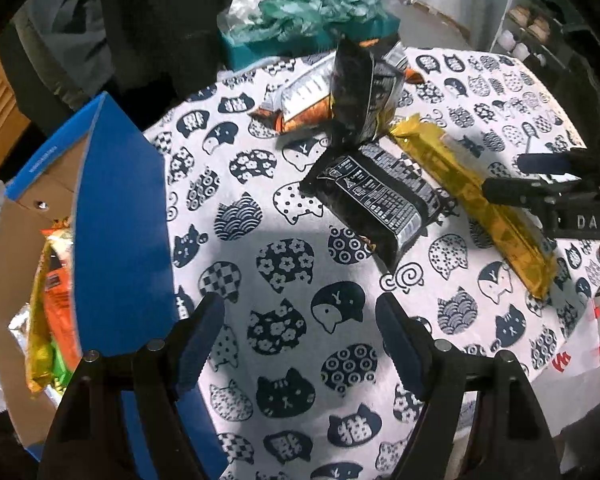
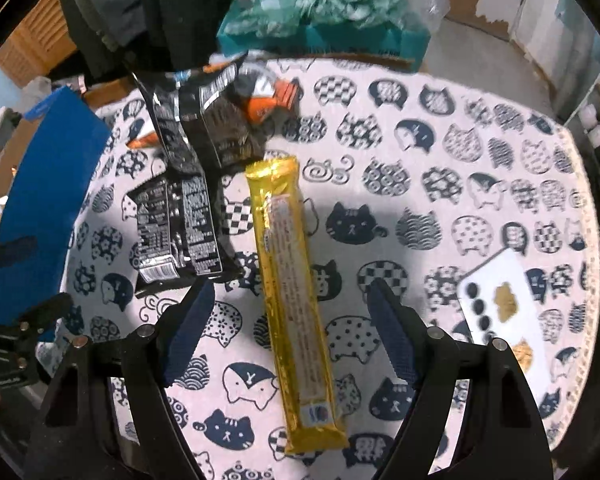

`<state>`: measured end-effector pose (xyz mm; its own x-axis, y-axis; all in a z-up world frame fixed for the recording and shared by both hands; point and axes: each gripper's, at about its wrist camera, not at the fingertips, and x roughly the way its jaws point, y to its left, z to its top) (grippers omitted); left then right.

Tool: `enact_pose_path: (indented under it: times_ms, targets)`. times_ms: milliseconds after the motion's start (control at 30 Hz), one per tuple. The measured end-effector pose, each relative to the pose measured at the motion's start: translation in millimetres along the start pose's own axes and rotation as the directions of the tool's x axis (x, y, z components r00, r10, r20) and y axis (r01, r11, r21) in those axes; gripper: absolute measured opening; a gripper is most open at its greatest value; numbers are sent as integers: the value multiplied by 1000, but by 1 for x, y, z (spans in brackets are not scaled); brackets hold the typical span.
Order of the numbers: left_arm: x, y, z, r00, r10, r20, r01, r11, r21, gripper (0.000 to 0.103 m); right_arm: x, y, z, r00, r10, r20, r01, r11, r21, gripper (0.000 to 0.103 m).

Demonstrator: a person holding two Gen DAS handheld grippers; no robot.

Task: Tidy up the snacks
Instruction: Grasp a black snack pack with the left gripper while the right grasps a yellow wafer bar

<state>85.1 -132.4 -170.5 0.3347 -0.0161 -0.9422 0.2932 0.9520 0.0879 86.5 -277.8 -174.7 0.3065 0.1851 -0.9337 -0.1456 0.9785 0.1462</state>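
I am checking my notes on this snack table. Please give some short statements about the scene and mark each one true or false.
1. The right hand-held gripper is open above the gold snack bar. True.
2. The left hand-held gripper grips a black packet. False: it is open and empty.
3. The blue box already holds snacks. True.
4. The tablecloth is plain. False: it has cat faces.

Cat-print tablecloth (image 2: pixel 380 184), gold snack pack (image 2: pixel 296 300), 2 black packets (image 2: pixel 176 228), white card (image 2: pixel 504 312)
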Motion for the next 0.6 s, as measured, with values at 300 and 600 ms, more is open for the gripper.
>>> enact_pose_path:
  times_ms: [300, 600]
  targets:
    - [15, -3, 6, 1000, -14, -21, 14, 999, -30, 79, 31, 7, 5, 1000, -11, -22, 10, 999, -45, 71]
    - [15, -1, 18, 998, -64, -19, 62, 994, -94, 79, 51, 7, -1, 999, -16, -45, 14, 998, -54, 41]
